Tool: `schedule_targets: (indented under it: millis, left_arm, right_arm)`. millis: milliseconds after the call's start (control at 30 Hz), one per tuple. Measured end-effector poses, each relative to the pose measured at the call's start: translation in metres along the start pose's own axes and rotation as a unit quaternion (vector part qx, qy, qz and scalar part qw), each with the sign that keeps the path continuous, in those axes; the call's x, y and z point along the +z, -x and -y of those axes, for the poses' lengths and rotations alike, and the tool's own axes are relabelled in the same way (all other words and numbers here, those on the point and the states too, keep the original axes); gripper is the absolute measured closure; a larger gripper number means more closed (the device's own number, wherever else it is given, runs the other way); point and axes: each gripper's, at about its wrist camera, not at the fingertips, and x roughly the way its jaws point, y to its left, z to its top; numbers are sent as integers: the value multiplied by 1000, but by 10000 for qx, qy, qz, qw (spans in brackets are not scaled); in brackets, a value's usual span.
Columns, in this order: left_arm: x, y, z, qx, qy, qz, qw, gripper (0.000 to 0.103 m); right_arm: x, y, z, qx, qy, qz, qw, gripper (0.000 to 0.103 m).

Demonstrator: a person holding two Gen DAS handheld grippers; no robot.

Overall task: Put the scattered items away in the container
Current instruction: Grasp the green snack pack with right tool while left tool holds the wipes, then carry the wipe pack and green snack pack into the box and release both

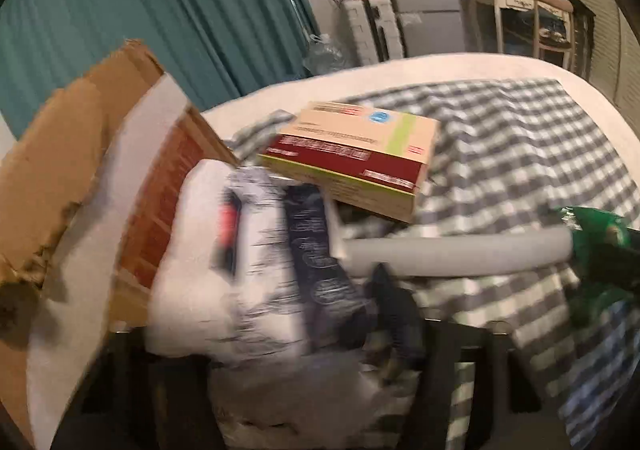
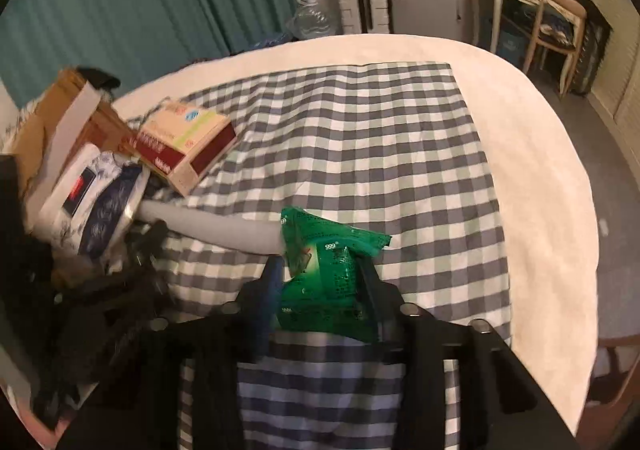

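1. Two grippers are at work over a bed with a checked cloth [image 2: 360, 137]. The right gripper [image 2: 320, 282] is closed on a green packet [image 2: 328, 278], with the fingers pressing on both sides of it.
2. The cardboard box [image 2: 60, 117], the container, lies up and to the left of the right gripper, at the cloth's left edge, with its torn flap [image 1: 60, 153] raised.
3. The left gripper [image 1: 304, 350] is nearer the box. Its jaws stand part-way in, with a white wrapped pack [image 1: 208, 250] between them. Blur hides whether the pads press on it, so I cannot tell if it is gripped.
4. A grey tube [image 2: 208, 228] lies crosswise between the packet and the box, its long axis running left to right. One end touches the packet; the other reaches the pile by the box.
5. A tan carton [image 2: 188, 137] leans tilted against the pile at the box's near side.
6. I judge the packet must go up over the tube and carton to reach the box; going straight across would likely knock them.
7. Open room is to the right, where the cloth is bare. The left side is crowded, and the left gripper stands in the path.
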Motion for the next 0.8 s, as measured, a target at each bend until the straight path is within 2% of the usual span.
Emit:
schedule_targets:
  millis: [100,233,367,500,600,800]
  left_arm:
    - [8,4,-13,-176,245,-53,9995,65]
    - [17,30,-21,-374,554,260,9974,67]
    - [30,66,-17,-804,538,456,9943,67]
    - [47,102,-30,-1275,659,675,9873,67]
    - [59,117,-51,-1438,794,682,9841,67]
    - [67,136,-88,-1393,891,824,9828,67]
  right_arm:
    - [2,9,4,77,-52,125,9999,69]
    - [7,27,7,150,-133,365,9991,70]
    - [12,52,8,241,-183,664,9973,70]
    - [17,77,8,383,-229,914,9948,70]
    - [21,94,4,477,-178,1089,9927,70]
    - [27,116,-7,569,-57,1333,9894,70]
